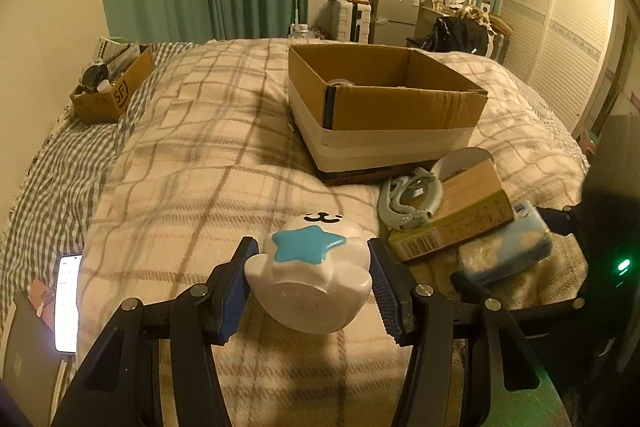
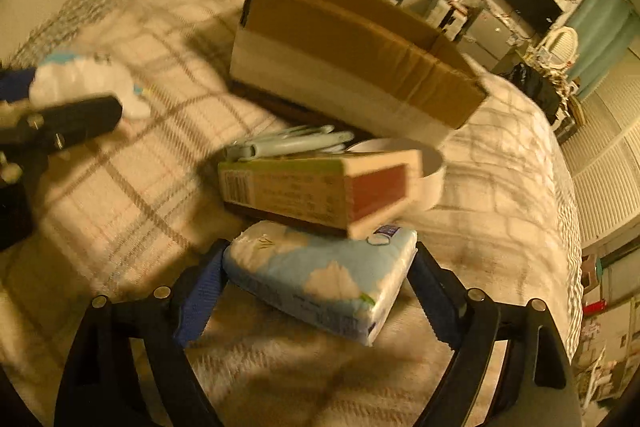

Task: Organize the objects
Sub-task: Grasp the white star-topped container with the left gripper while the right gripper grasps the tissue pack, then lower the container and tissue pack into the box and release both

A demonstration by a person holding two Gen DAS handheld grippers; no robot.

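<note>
My left gripper (image 1: 310, 277) is shut on a white figurine with a blue star (image 1: 308, 275) and holds it above the plaid blanket. My right gripper (image 2: 316, 285) is shut on a blue and white tissue pack (image 2: 324, 279); the pack also shows in the left wrist view (image 1: 506, 251). An open cardboard box (image 1: 384, 111) stands on the bed ahead, also in the right wrist view (image 2: 352, 55). A flat brown and green carton (image 2: 316, 191) lies between the pack and the box, with a grey clip-like object (image 1: 408, 199) and a white round ring (image 2: 432, 167) beside it.
A smaller cardboard box with clutter (image 1: 110, 87) sits at the far left of the bed. A lit phone (image 1: 68, 301) lies at the left edge. Green curtains, a fridge, a TV and a wardrobe stand beyond the bed.
</note>
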